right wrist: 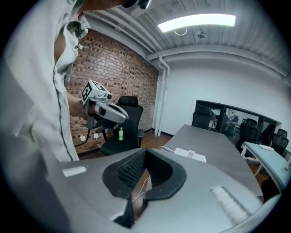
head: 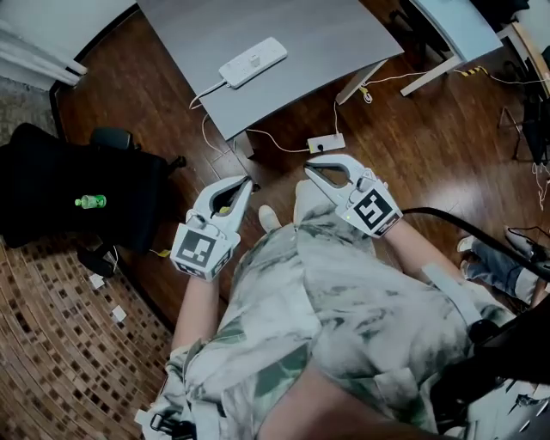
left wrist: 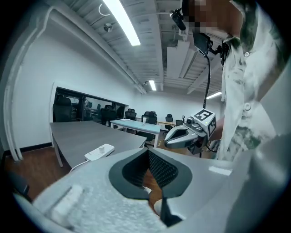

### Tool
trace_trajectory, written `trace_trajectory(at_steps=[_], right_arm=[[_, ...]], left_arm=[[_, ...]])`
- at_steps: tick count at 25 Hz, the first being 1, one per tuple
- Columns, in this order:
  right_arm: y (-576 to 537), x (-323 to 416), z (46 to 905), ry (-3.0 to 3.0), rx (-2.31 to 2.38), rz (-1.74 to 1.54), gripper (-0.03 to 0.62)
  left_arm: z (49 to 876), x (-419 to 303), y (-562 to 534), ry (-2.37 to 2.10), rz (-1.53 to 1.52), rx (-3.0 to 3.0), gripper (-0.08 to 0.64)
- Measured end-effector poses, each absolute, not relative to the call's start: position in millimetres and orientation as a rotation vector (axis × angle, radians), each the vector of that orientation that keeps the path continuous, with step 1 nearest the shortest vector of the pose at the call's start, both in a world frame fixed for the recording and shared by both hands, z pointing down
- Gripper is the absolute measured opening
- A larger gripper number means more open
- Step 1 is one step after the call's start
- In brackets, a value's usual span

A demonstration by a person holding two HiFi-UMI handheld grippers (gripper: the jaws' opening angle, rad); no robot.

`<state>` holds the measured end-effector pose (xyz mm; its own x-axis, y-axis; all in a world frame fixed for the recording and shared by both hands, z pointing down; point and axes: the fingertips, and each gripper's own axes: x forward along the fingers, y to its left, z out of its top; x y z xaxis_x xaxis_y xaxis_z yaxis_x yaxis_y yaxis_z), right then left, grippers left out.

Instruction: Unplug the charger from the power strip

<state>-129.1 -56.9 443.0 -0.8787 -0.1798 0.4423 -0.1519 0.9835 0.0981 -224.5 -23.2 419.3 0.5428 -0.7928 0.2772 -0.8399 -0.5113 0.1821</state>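
A white power strip point(head: 253, 62) lies on the grey table point(head: 301, 34), with a small white charger point(head: 255, 59) plugged into it. Both grippers hang in front of the person's chest, over the wooden floor and short of the table. My left gripper point(head: 244, 182) is shut with nothing in it, and so is my right gripper point(head: 311, 164). In the left gripper view the jaws of the left gripper point(left wrist: 148, 152) meet; the power strip point(left wrist: 100, 151) lies far ahead and the right gripper point(left wrist: 182, 136) hovers to the right. In the right gripper view the right gripper point(right wrist: 144, 154) is shut, with the power strip point(right wrist: 190, 154) ahead.
A black office chair point(head: 77, 202) with a green bottle point(head: 90, 202) on it stands at the left. A white socket box point(head: 326, 143) and cables lie on the floor under the table's near edge. A second, light-topped table point(head: 464, 26) stands at the upper right.
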Motion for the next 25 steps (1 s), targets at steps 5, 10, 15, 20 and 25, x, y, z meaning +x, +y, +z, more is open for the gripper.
trace_trajectory(at_steps=[5, 10, 15, 20, 25], right_arm=[[-106.3, -134.5, 466.8, -2.652, 0.251, -0.087, 0.006], [-184.9, -158.1, 488.6, -2.622, 0.236, -0.092, 0.006], [-255.4, -174.8, 535.1, -2.554, 0.151, -0.097, 0.006], [-303.3, -194.5, 596.0, -2.465, 0.025, -0.091, 0.006], [-331.9, -216.2, 634.3, -2.414, -0.037, -0.102, 0.006]], left_arm=[[439.9, -224.1, -59.9, -1.334, 0.254, 2.465, 0.003], [450.0, -240.5, -126.1, -1.357, 0.271, 2.418, 0.003], [479.2, -247.1, -191.8, -1.374, 0.347, 2.369, 0.003], [528.2, -251.9, -246.4, -1.377, 0.441, 2.284, 0.100], [568.2, -260.3, -283.4, -1.365, 0.581, 2.247, 0.126]])
